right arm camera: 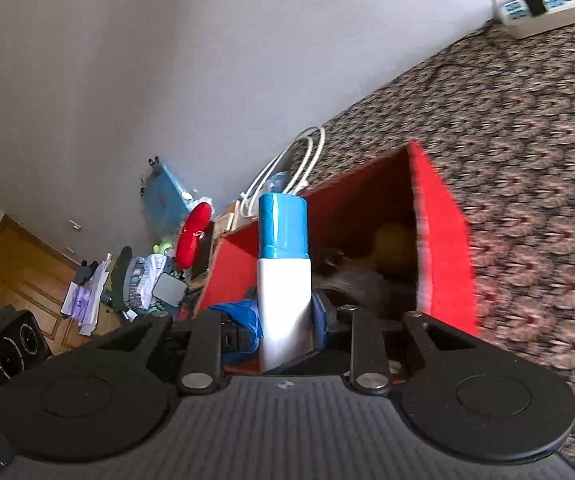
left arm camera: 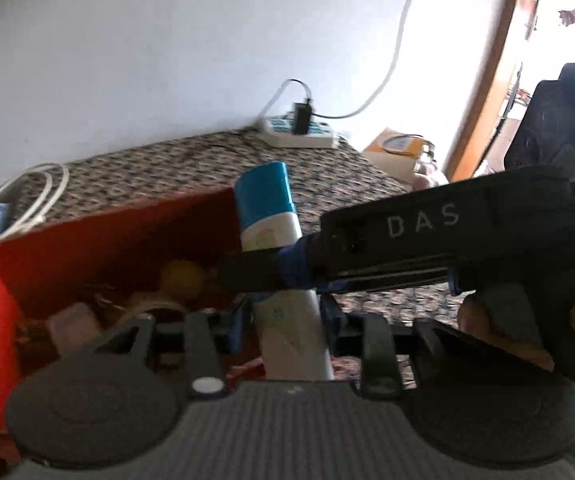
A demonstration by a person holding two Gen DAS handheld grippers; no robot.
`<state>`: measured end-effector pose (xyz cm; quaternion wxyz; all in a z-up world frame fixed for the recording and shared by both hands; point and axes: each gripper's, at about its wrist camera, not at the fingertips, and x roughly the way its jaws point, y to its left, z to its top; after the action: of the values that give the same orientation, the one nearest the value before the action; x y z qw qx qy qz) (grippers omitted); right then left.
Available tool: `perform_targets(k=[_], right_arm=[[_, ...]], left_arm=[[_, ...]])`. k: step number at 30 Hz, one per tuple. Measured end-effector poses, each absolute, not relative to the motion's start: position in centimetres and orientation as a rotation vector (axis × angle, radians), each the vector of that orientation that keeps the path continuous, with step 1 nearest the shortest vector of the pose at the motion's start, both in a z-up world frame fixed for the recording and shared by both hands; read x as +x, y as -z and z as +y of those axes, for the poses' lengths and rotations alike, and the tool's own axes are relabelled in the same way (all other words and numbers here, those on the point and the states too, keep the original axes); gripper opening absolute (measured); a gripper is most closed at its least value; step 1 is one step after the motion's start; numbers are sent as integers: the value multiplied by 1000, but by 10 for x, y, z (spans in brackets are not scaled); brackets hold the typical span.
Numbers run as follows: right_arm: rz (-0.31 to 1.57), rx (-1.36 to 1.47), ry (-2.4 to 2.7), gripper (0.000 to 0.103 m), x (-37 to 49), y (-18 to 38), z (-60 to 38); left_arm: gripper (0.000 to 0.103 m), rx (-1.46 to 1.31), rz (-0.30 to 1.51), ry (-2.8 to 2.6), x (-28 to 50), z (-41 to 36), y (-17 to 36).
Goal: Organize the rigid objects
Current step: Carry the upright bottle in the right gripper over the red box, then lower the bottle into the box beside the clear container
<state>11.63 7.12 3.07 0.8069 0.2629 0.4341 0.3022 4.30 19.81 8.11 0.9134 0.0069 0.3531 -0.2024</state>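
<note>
Both my tongs squeeze one white tube (right arm camera: 284,304) with a blue cap. My left tongs (left arm camera: 285,320) and right tongs (right arm camera: 285,320) hold it just beside the red box (right arm camera: 439,240).

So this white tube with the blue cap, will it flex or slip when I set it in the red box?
The white tube with the blue cap looks rigid: it stays straight between both claws. Its glossy, rounded sides may slip. Tall and narrow, it would probably tip if stood upright in the red box, so lay it flat.
</note>
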Motion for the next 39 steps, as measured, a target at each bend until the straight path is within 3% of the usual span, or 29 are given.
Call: perform_targets(k=[18, 32, 39], right_arm=[[1027, 457, -630, 9, 165, 2, 169], [1127, 284, -522, 9, 180, 28, 186], [1157, 417, -476, 9, 182, 35, 166]], left_arm=[[30, -54, 811, 307, 101, 304, -55], [28, -124, 921, 312, 126, 319, -23], [29, -145, 931, 282, 129, 322, -21]])
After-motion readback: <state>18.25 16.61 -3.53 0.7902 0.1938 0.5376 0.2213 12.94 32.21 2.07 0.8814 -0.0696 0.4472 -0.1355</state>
